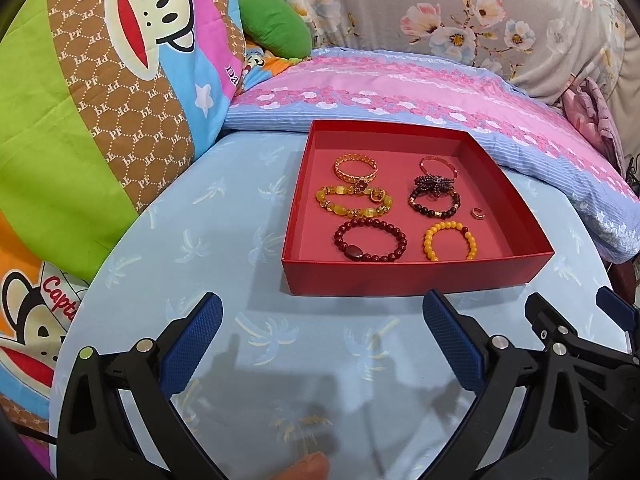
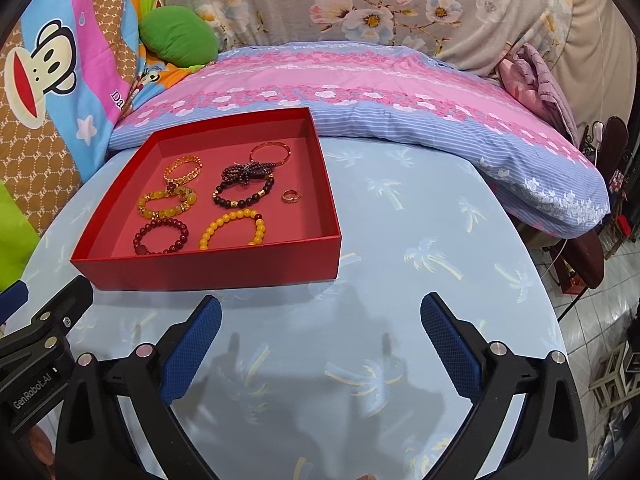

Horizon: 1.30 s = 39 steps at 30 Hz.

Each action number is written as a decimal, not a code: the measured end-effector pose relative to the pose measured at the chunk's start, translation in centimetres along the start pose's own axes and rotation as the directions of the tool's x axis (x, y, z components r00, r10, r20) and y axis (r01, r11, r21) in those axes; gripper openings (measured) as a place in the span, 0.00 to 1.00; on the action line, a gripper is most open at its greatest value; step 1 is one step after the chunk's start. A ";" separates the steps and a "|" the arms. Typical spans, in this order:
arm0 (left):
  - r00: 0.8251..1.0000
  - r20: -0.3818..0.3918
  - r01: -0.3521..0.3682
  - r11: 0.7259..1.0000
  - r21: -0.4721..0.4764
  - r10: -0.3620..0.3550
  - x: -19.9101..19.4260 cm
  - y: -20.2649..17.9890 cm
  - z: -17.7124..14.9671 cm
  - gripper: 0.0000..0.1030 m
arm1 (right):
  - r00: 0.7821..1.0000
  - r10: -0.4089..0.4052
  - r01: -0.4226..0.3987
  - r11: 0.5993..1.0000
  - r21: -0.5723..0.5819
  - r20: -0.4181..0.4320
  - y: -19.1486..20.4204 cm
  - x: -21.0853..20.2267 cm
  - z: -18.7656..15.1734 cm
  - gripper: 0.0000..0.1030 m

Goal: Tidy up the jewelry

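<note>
A shallow red box [image 1: 400,278] [image 2: 208,270] sits on the light blue bed sheet. In it lie a gold bangle [image 1: 355,166], a yellow-stone bracelet [image 1: 354,202], a dark red bead bracelet [image 1: 370,240], an orange bead bracelet [image 1: 450,240], a dark bead bracelet with a purple beaded bundle [image 1: 434,192], a thin pink bangle [image 1: 438,166] and a small ring [image 1: 477,213] [image 2: 291,196]. My left gripper [image 1: 322,324] is open and empty, in front of the box. My right gripper [image 2: 320,324] is open and empty, to the right of the box front.
A pink and blue floral pillow [image 1: 440,96] [image 2: 360,92] lies behind the box. A cartoon monkey quilt [image 1: 100,100] rises at the left with a green cushion [image 1: 276,24]. The bed edge and a tiled floor [image 2: 592,332] lie at the right.
</note>
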<state>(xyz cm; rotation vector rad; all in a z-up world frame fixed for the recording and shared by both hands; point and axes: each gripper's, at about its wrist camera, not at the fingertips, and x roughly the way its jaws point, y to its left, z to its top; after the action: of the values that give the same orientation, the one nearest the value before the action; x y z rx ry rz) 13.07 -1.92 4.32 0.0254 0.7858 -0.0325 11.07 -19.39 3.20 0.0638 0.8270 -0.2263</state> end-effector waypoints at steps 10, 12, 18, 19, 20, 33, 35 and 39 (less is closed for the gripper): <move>1.000 0.003 -0.002 1.000 -0.007 0.002 -0.1 0.0 0.1 0.93 | 1.000 0.001 -0.001 1.000 0.000 0.000 -0.1 0.0 0.0 0.94; 1.000 0.005 -0.002 1.000 -0.006 0.002 -0.1 0.0 0.1 0.93 | 1.000 0.002 -0.002 1.000 0.002 -0.001 -0.1 0.0 0.0 0.94; 1.000 0.003 -0.004 1.000 0.000 0.004 -0.2 0.0 0.1 0.93 | 1.000 0.002 -0.002 1.000 0.004 -0.003 0.0 0.0 -0.1 0.94; 1.000 0.003 -0.004 1.000 0.002 0.004 -0.1 0.0 0.1 0.93 | 1.000 0.002 -0.002 1.000 0.004 -0.003 0.0 0.0 -0.1 0.94; 1.000 0.002 -0.004 1.000 0.004 0.004 -0.1 0.0 0.2 0.93 | 1.000 0.002 -0.002 1.000 0.004 -0.004 0.0 0.0 -0.1 0.94; 1.000 0.000 -0.007 1.000 0.008 0.007 -0.2 -0.1 0.3 0.93 | 1.000 0.002 -0.002 1.000 0.005 -0.006 0.1 0.0 0.0 0.94; 1.000 -0.001 -0.006 1.000 0.006 0.006 -0.2 -0.1 0.2 0.93 | 1.000 0.003 -0.003 1.000 0.007 -0.008 0.0 0.1 -0.1 0.94; 1.000 0.001 -0.007 1.000 0.006 0.007 -0.2 0.0 0.3 0.93 | 1.000 0.003 -0.003 1.000 0.007 -0.008 0.0 0.1 -0.1 0.94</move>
<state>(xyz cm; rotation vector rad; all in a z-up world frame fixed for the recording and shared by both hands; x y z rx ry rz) 13.18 -1.93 4.70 0.0342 0.7849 -0.0282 11.03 -19.35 3.07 0.0728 0.8341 -0.2264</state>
